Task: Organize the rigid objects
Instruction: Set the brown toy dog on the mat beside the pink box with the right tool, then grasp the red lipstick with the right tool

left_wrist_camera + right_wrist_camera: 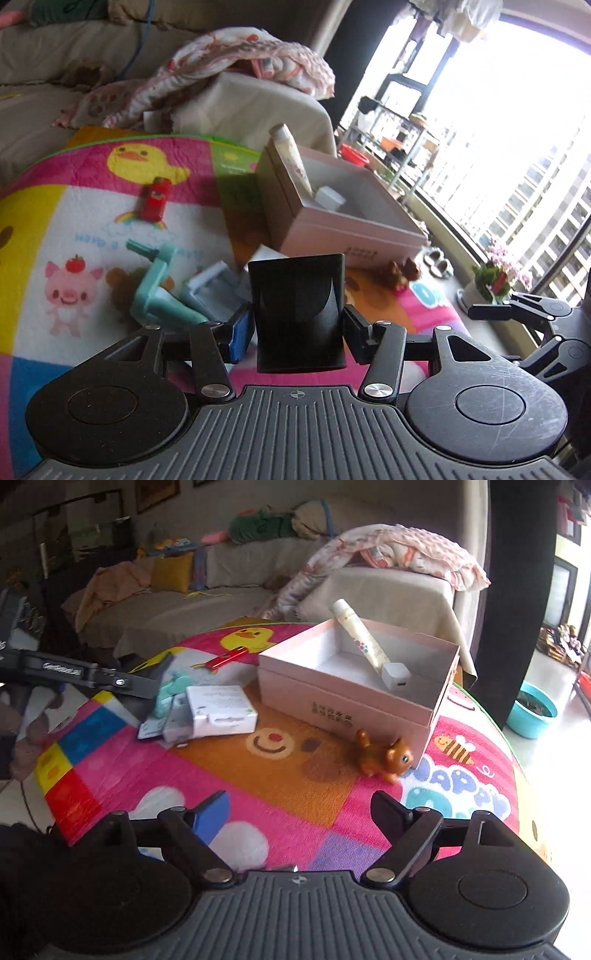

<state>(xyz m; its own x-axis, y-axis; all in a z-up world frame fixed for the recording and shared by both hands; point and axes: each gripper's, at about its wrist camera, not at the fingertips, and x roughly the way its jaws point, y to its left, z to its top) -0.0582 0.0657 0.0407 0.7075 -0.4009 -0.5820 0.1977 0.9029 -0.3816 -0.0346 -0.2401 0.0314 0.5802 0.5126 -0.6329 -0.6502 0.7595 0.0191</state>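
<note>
Living-room setting: a round worktop (280, 782) covered by a bright cartoon mat, sofa behind. A black block (297, 310) is pinched between the pads of the left gripper (297, 332), clear of the mat. The pink box (354, 218) lies straight ahead and slightly right, its open top already holding a cream tube (291, 158) and a white cube (328, 197). The near box wall must be cleared first, it is judged. The right gripper (301, 812) is spread and empty; a brown toy animal (386, 755) lies just ahead of it to the right, touching the box corner. White packets (218, 709), a mint item (159, 288) and a red item (157, 201) are noted left of the box.
</note>
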